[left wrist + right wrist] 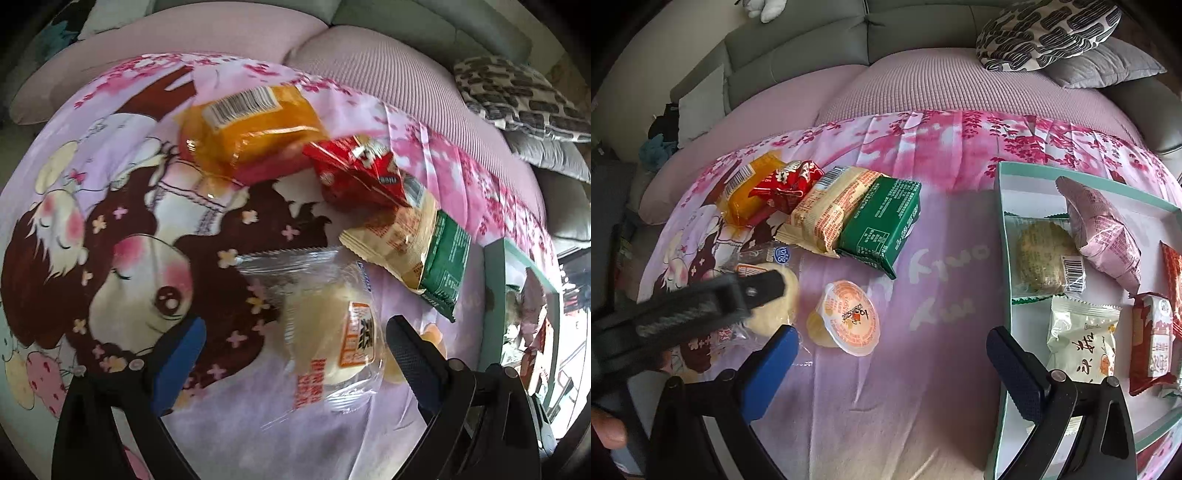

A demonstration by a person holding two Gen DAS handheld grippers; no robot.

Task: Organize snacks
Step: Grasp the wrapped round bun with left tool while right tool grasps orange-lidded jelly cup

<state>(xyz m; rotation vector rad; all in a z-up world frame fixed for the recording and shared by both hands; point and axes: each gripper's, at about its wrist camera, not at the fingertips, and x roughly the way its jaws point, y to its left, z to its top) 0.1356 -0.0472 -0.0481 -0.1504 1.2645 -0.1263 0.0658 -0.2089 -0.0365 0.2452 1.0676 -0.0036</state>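
My left gripper [295, 354] is open, and its two fingers straddle a pale bun in clear wrap [328, 332] that lies on the printed cloth. Beyond the bun lie an orange pack [251, 125], a red pack [354, 170], a cream pack [399, 240] and a green pack [447, 266]. My right gripper [894, 354] is open with nothing between its fingers. An orange-lidded jelly cup [846, 317] sits just ahead of it to the left. One left finger [761, 287] lies over the bun [779, 299]. The teal-rimmed tray [1001, 221] holds several wrapped snacks.
The tray holds a round cookie pack [1041, 258], a pink pack [1104, 229], a white pack [1082, 339] and a red pack [1152, 339]. A patterned cushion [1045, 33] and a grey one lie on the sofa behind. A thumb [609, 432] shows at the lower left.
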